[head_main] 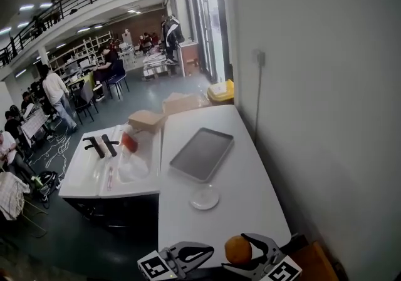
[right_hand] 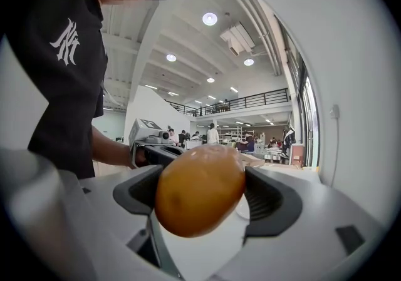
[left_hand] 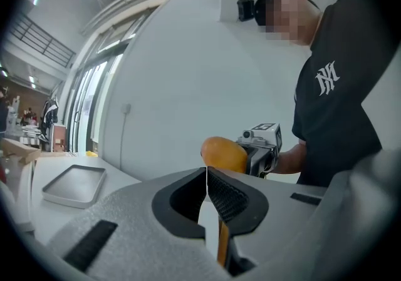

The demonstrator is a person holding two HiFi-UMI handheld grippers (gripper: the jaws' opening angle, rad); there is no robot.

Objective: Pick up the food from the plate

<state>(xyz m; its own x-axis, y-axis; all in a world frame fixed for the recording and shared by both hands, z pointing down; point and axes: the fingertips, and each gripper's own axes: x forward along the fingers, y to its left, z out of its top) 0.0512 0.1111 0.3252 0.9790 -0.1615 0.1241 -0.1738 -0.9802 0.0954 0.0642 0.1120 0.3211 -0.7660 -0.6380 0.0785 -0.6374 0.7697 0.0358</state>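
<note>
An orange round food item (head_main: 238,250) sits between the jaws of my right gripper (head_main: 245,252) at the near edge of the white table; in the right gripper view it fills the jaws, the orange food (right_hand: 199,189) clamped from both sides. My left gripper (head_main: 190,253) is beside it on the left, jaws closed together with nothing in them (left_hand: 207,181). From the left gripper view the orange food (left_hand: 223,154) shows in the other gripper. A small white plate (head_main: 204,198) lies bare on the table farther out.
A grey metal tray (head_main: 202,153) lies on the white table (head_main: 250,179) past the plate. To the left is a white sink counter (head_main: 94,167) with black taps and a bag. A white wall runs along the right. People stand in the hall behind.
</note>
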